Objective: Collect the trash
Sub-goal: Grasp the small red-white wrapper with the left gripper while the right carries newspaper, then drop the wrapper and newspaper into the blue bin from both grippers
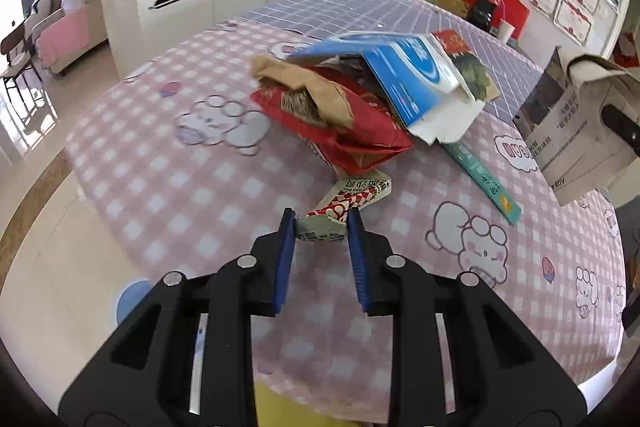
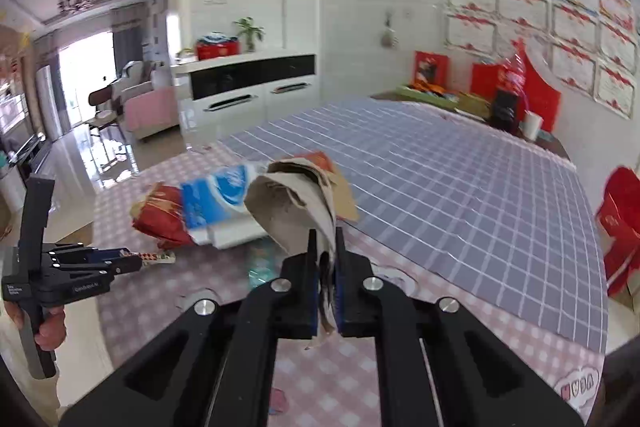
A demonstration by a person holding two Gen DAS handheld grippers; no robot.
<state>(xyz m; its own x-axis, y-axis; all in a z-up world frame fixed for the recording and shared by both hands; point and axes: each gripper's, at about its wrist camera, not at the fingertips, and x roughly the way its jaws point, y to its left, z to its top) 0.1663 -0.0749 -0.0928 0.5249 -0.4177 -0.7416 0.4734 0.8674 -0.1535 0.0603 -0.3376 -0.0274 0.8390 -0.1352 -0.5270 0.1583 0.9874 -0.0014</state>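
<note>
Left wrist: wrapper [image 1: 348,203] points away from tongs [image 1: 321,223].

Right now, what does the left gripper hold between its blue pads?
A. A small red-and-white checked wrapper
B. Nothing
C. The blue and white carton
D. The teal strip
A: in the left wrist view the left gripper is closed on the end of the red-and-white checked wrapper, which lies in front of the pile on the pink tablecloth.
</note>
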